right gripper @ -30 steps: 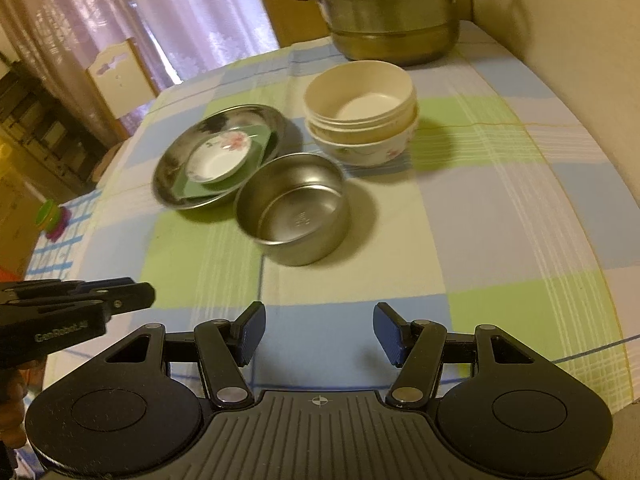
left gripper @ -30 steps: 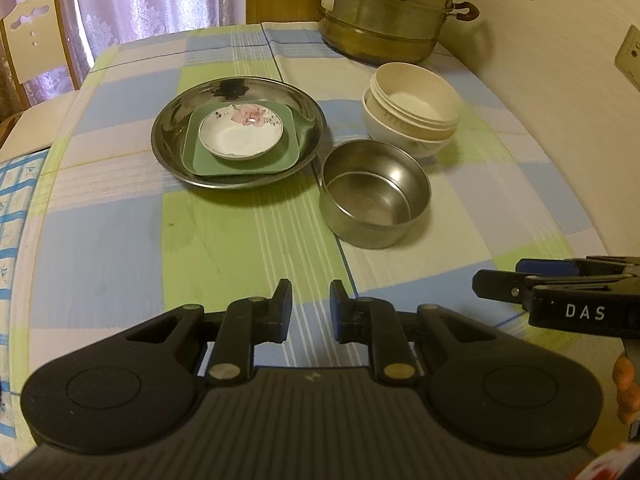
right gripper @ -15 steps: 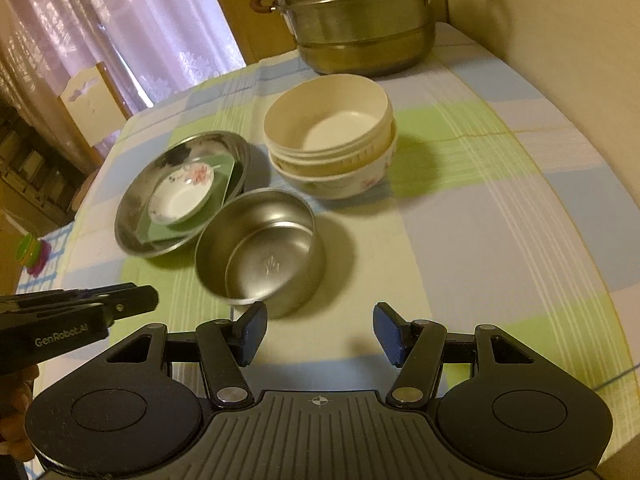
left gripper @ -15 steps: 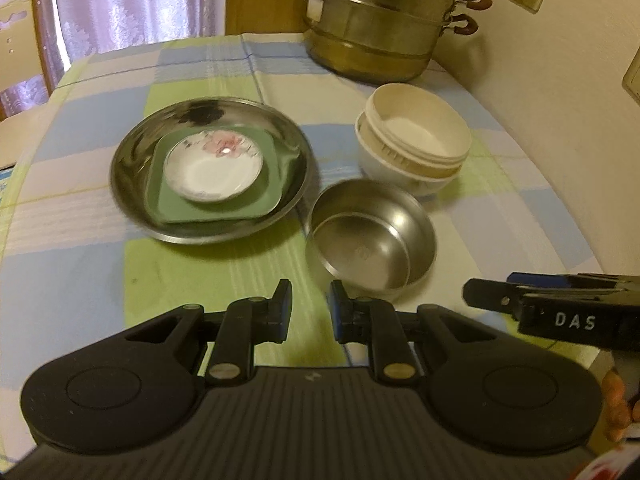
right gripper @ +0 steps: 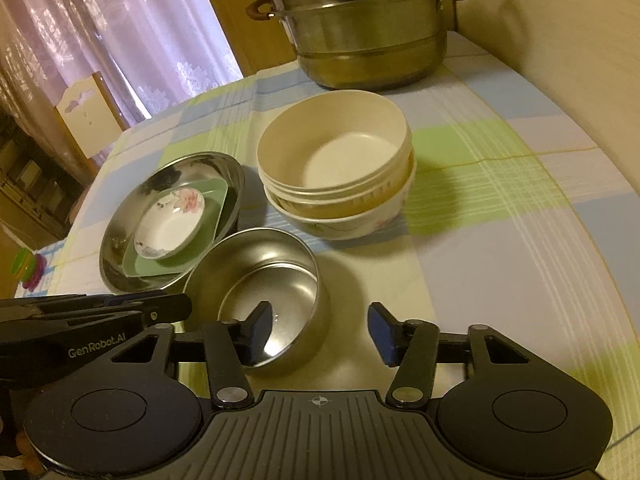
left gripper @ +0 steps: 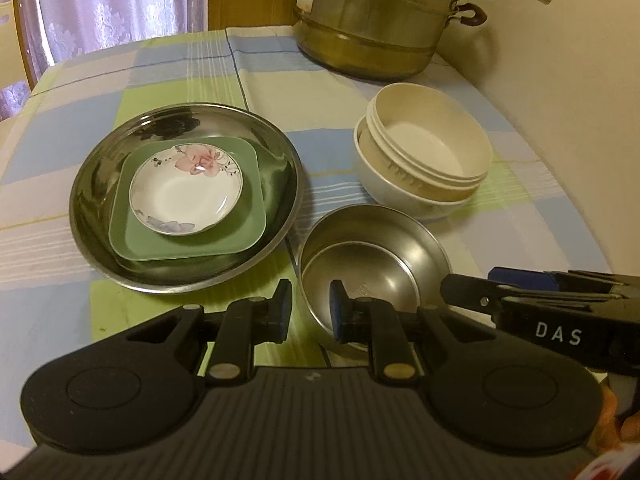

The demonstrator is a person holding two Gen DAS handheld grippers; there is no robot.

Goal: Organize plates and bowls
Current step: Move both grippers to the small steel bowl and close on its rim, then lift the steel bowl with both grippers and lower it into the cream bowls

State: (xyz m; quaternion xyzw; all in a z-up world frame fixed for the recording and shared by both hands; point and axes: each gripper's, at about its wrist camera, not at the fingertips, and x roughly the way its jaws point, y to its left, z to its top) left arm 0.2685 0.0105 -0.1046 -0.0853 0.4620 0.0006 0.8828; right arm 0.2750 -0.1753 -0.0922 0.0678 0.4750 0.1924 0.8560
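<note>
Right tongs (right gripper: 320, 330) are closing, straddling the steel bowl's (right gripper: 256, 276) near rim, not gripping. Left tongs (left gripper: 310, 312) are sitting nearly together, empty, beside it. Bowl is gleaming, empty, upright.

**Materials & finishes on the desk**

Steel bowl (left gripper: 374, 264): shiny metal, smooth, mirror-like inside. Wide steel plate (left gripper: 96, 184): same glossy metal. Green square plate (left gripper: 240, 236): matt plastic look. Flowered saucer (left gripper: 186, 188): glazed, glossy ceramic. Cream bowls (left gripper: 428, 152): smooth, dull sheen. Tablecloth (left gripper: 48, 312): woven check cloth, matt. Steamer pot (left gripper: 372, 12): brushed metal w/ brownish handles.
</note>
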